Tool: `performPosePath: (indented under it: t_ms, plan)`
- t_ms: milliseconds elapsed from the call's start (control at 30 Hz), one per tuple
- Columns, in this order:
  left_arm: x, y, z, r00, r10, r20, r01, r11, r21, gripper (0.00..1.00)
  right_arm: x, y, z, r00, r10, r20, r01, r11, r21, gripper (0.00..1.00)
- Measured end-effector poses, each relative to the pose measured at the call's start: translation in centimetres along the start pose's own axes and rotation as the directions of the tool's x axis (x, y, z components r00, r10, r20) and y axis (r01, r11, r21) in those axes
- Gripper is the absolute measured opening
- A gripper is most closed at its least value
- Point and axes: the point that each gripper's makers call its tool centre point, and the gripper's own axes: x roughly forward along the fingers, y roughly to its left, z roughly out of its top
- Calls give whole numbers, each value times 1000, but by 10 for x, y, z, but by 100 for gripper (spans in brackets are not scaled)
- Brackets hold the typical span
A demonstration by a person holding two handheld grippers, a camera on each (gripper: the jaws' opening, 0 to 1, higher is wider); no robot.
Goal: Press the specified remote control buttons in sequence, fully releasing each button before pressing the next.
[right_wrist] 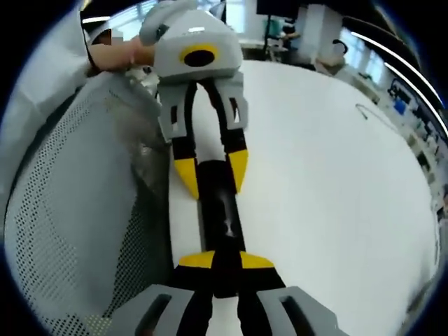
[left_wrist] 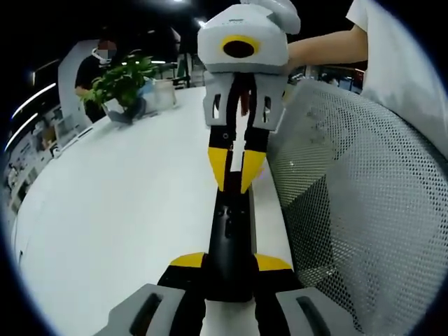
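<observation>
I hold the remote (left_wrist: 229, 245) by one end in my left claw (left_wrist: 229, 264), above the tabletop (left_wrist: 119, 210). My right claw (left_wrist: 236, 171), nearly pressed together, touches its far end. Rigid, light, slippery plastic: grip the side edges.

white table (left_wrist: 119, 210) | mesh chair (left_wrist: 364, 210) | potted plant (left_wrist: 122, 80) | dim office

Each gripper, the left gripper (left_wrist: 234, 276) and the right gripper (right_wrist: 225, 269), has a pale grey body with a yellow-ringed oval opening, black arms and yellow-tipped jaws. At the upper right of the left gripper view the person's short white sleeve (left_wrist: 392, 49) shows.
</observation>
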Motion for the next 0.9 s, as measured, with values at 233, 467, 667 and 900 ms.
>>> performPosePath:
  t_ms: [233, 467, 667, 900]
  plan:
    - [0, 0, 0, 1000, 0, 0, 0, 1000, 2, 24, 1, 1, 0, 999, 24, -27, -24, 999, -24, 9]
    - [0, 0, 0, 1000, -2, -3, 2, 1000, 2, 24, 4, 1, 1, 990, 54, -131, -62, 997, -55, 8]
    - [0, 0, 0, 1000, -4, 0, 4, 1000, 2, 24, 4, 0, -1, 994, 44, -100, -50, 997, -59, 7]
    - [0, 0, 0, 1000, -5, -1, 5, 1000, 3, 24, 3, 4, 3, 999, -37, 37, 43, 980, -196, 7]
